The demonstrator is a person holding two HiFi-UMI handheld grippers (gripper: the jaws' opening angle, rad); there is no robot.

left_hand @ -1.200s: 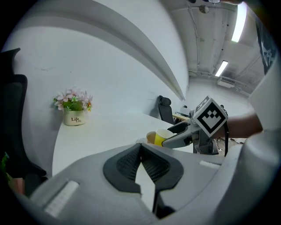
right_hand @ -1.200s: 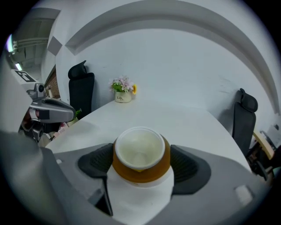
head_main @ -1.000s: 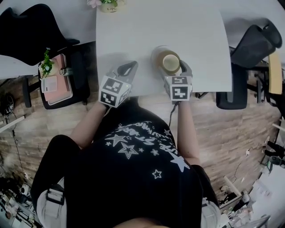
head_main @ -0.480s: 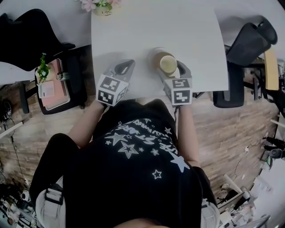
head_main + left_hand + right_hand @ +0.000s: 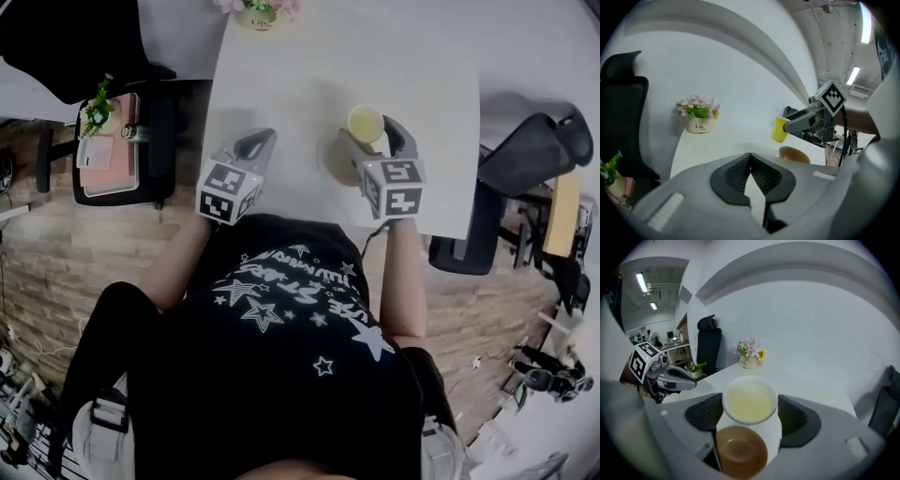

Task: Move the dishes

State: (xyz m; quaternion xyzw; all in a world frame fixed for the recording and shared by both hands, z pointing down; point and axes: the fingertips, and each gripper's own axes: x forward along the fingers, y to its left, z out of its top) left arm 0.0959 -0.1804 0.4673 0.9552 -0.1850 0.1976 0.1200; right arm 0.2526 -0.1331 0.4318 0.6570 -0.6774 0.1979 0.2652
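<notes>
White flat table (image 5: 309,66) is standing on a wood-pattern floor (image 5: 56,272), and a black office chair (image 5: 75,37) is sitting far to the left of the left gripper (image 5: 255,142). Beyond this gripper, at the far edge of the table, a small white pot with pink flowers (image 5: 258,13) is standing. The left gripper is hovering over the near edge of the table with its jaws pressed together and nothing between them. To its right, a round brown bowl (image 5: 335,161) is resting on the table, just below and behind the right gripper (image 5: 367,131). The right gripper's jaws have just been closing a little, and they are gripping a small round yellow cup (image 5: 365,122) by its sides, wide apart, holding it in the air above the table. Another black chair (image 5: 534,141) is standing to the right of the right gripper.
</notes>
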